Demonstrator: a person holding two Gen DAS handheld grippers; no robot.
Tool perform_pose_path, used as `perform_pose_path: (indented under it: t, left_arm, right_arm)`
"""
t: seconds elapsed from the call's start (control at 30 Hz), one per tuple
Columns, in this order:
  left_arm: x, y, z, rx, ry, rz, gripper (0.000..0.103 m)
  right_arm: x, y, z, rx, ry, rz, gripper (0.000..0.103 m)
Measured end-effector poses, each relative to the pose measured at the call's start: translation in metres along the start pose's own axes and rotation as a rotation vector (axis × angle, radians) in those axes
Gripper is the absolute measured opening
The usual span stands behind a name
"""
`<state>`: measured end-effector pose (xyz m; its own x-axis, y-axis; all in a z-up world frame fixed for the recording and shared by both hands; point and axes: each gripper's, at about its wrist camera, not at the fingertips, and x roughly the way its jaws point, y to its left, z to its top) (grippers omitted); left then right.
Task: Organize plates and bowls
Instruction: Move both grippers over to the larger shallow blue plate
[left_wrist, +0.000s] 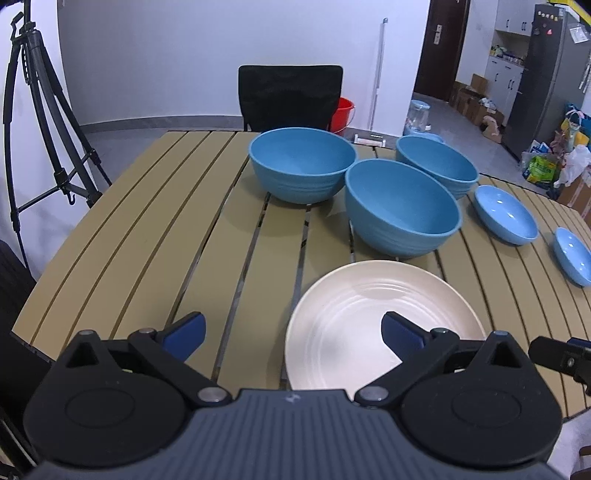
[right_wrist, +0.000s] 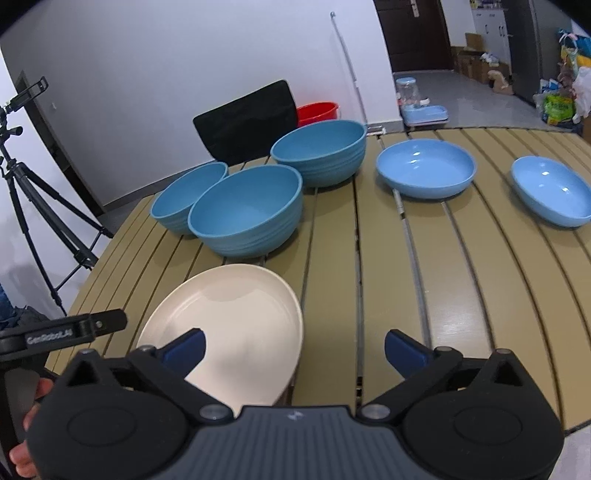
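cream plate (left_wrist: 369, 310) (near edge hidden)

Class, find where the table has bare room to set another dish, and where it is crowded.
Free: the slats left of the cream plate and the deep blue bowls, toward the tripod; also the strip between the plate and the shallow blue dishes. Crowded: the three deep bowls clustered at the back.

A cream plate (left_wrist: 373, 310) with faint concentric rings lies flat at the lower centre of the left wrist view. Above it, three deep teal ribbed bowls (left_wrist: 402, 212) stand upright in a tight cluster mid-frame, rims nearly touching. To the right, two shallow glossy light-blue dishes (right_wrist: 426, 168) sit upright and empty, apart from each other, toward the right edge.
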<state>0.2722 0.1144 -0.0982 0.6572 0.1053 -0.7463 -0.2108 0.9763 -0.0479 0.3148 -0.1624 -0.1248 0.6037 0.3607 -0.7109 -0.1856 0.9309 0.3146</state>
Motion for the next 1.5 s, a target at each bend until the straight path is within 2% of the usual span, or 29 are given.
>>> perform_pose_path:
  t: [0.47, 1.0, 1.5]
  left_arm:
    - [-0.034, -0.03, -0.011, 0.045, -0.009, -0.056, 0.103]
    - [-0.066, -0.074, -0.03, 0.117, -0.036, -0.108, 0.103]
    - [-0.089, -0.116, -0.055, 0.134, -0.036, -0.168, 0.103]
  right_arm:
    - [-0.053, -0.031, -0.006, 0.053, -0.059, -0.082, 0.103]
    - [-0.106, -0.084, -0.036, 0.156, -0.124, -0.155, 0.103]
    - [-0.15, -0.118, -0.063, 0.148, -0.169, -0.213, 0.103]
